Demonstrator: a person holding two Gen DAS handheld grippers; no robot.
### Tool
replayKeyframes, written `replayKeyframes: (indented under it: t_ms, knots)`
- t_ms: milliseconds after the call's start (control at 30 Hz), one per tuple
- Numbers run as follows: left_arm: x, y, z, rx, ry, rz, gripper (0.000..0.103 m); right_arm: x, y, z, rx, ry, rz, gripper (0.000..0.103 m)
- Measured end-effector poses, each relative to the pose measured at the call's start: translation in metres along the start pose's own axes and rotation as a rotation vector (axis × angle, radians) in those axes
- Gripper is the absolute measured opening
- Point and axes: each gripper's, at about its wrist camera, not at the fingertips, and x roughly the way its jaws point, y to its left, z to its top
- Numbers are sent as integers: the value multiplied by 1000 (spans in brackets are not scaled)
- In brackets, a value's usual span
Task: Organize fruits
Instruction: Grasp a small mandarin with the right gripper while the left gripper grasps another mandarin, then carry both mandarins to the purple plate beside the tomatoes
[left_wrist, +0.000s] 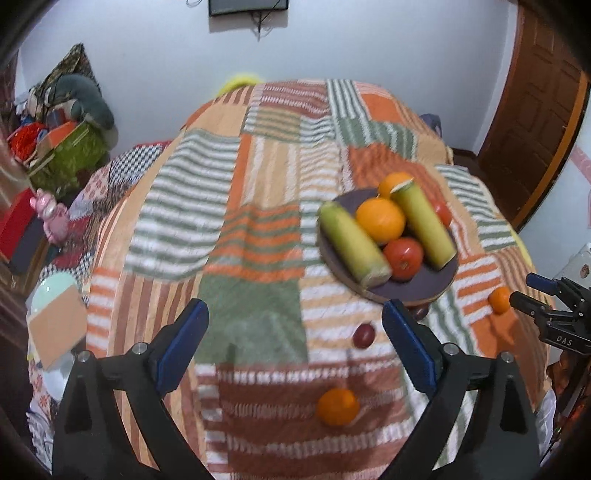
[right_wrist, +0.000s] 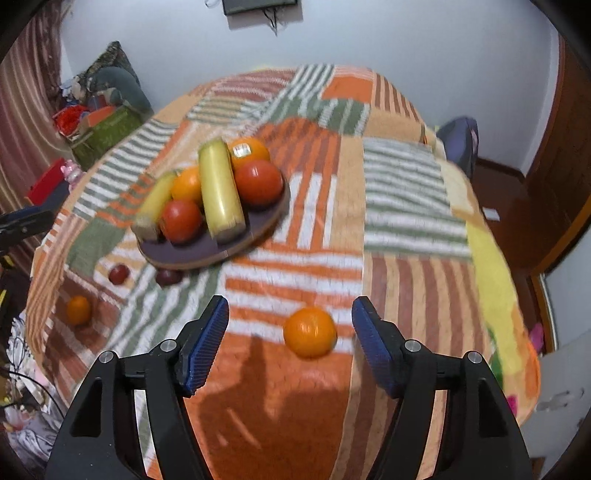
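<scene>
A dark round plate (left_wrist: 421, 286) (right_wrist: 207, 251) on the striped bedspread holds two yellow-green cobs, oranges and red tomatoes. My left gripper (left_wrist: 295, 332) is open and empty above the spread; a loose orange (left_wrist: 338, 406) lies below and between its fingers, and a small dark red fruit (left_wrist: 364, 335) lies ahead. My right gripper (right_wrist: 290, 325) is open and empty, with an orange (right_wrist: 309, 332) lying between its fingertips on the spread. Another orange (right_wrist: 78, 309) and two dark red fruits (right_wrist: 119, 274) (right_wrist: 168, 277) lie left of it.
The right gripper (left_wrist: 532, 295) shows at the left view's right edge beside an orange (left_wrist: 499, 300). Boxes and clutter (left_wrist: 62, 147) stand at the far left. A wooden door (left_wrist: 535, 122) is at the right. The bed edge drops off on both sides.
</scene>
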Motion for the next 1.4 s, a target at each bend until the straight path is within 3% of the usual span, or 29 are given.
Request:
replayKeyframes:
  t_ms: [167,233,300,467,667,900,967,1033,1100,1400]
  knots:
    - [10,5,-16,9,62,-24,96,16,-4,-12,12,49,-36,66]
    - [14,3,-21,18,80,-47,96,22,-5,-14,17,67,-37,60]
    - [18,-1,-27,27,94,-59,96,26,-7,-15,24,82,-25,47]
    - [29,-8,-39,40,134,-89,96,28,-6,-17,16,90,-20,36]
    - [34,-14,-52,57,157,-110,95,23,-2,-14,2,81,-13,35]
    - [50,-18,-69,72,235,-140,69,13,19,-4,-39,44,21,35]
    - [50,-20,-72,76,231,-147,67,12,24,-1,-49,36,33,35]
    - [49,-21,-73,81,228,-163,55,13,28,1,-62,34,46,35]
    - [49,-23,-73,90,234,-177,36,17,34,4,-80,36,50,35]
    - [50,-26,-55,107,208,-174,35,24,47,15,-98,31,87,35]
